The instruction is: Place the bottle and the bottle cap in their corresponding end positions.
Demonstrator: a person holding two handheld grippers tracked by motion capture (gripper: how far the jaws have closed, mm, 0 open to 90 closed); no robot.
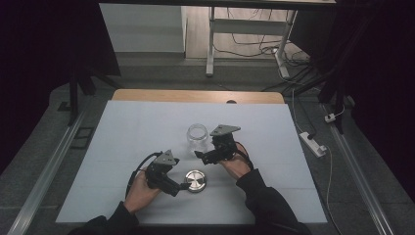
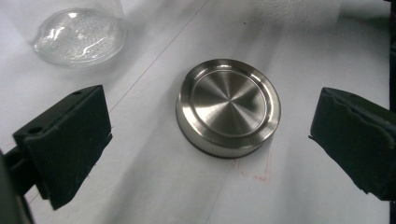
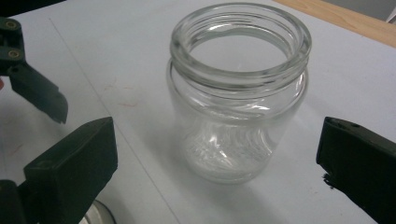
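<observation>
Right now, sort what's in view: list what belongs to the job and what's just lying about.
In the job:
glass jar, open, upright
metal lid, flat on the table
left gripper, open
right gripper, open

Lying about:
power strip on the floor
cables behind the table

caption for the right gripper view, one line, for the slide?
Open right gripper facing an upright, lidless glass jar on the white table.

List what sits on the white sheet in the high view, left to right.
left tongs → metal lid → right tongs, both open and holding nothing. The glass jar overlaps the lid and right tongs in left-right position, so I leave it out of the order.
</observation>
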